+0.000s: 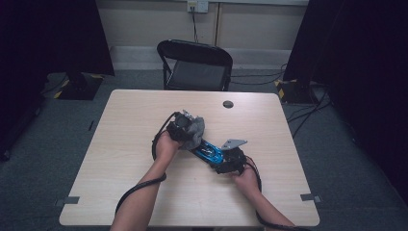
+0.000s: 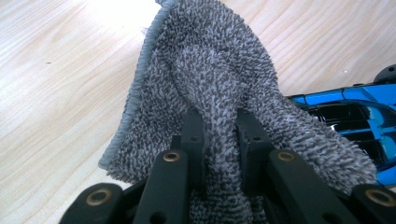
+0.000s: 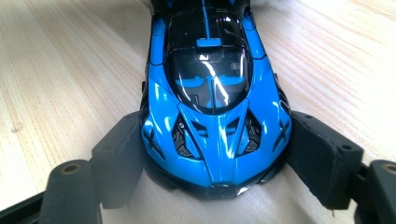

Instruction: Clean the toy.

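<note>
Two items: toy car (image 3: pixel 212 93) and cloth (image 2: pixel 210 79), mid desk (image 1: pixel 134 144).
Car: hard, glossy, slippery; my right hand-held gripper (image 3: pixel 215 158) clamps nose sides, best hold.
Cloth: soft, light; my left hand-held gripper (image 2: pixel 219 135) pinches a fold, draped on car's far end.

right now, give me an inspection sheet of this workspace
surface: light wooden table, round grommet near its far edge
job's things: blue toy car; grey cloth draped over its far end
clutter: nothing seen
grippers: left gripper shut on the cloth; right gripper clamps the car's nose
cables: black cable along the left forearm; more on the floor at right
surroundings: black folding chair, wall socket, dark curtains
</note>
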Demonstrator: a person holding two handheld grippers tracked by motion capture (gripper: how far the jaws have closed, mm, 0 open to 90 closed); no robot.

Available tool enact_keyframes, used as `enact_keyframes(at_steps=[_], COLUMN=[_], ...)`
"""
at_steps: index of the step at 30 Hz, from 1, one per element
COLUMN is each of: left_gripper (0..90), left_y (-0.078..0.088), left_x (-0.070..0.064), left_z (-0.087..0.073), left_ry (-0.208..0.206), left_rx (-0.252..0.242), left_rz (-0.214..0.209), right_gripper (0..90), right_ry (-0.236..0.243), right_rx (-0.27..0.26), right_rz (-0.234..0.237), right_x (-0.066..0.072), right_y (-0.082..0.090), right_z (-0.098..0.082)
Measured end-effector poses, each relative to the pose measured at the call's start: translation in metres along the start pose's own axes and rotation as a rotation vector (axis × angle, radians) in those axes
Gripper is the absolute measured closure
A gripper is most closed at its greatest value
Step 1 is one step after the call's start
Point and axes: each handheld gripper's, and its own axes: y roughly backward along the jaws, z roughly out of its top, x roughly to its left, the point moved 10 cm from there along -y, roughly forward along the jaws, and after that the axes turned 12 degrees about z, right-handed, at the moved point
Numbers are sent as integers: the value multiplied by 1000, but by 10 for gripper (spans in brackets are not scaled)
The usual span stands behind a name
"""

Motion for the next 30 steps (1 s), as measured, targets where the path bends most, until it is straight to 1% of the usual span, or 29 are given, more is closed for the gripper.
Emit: enact_keyframes(at_steps=[7, 9, 10, 14, 16, 23, 30], left_gripper=[762, 763, 763, 762, 763, 762, 763], left_y=[0, 0, 0, 0, 0, 1, 1], left_x=[6, 9, 10, 13, 15, 19, 24], left_z=[-3, -4, -4, -6, -7, -10, -15], left_ry=[9, 9, 22, 19, 27, 43, 52], left_rx=[4, 7, 6, 7, 9, 6, 12], left_rz=[6, 14, 13, 20, 26, 20, 27], right_gripper=[240, 240, 240, 240, 240, 240, 240], right_ry=[-1, -1, 0, -1, 0, -1, 0], right_rx=[0, 0, 0, 0, 0, 0, 0], right_rz=[0, 0, 0, 0, 0, 0, 0], right_x=[0, 0, 0, 0, 0, 0, 0], right_y=[0, 0, 0, 0, 0, 0, 0], right_z=[0, 0, 0, 0, 0, 0, 0])
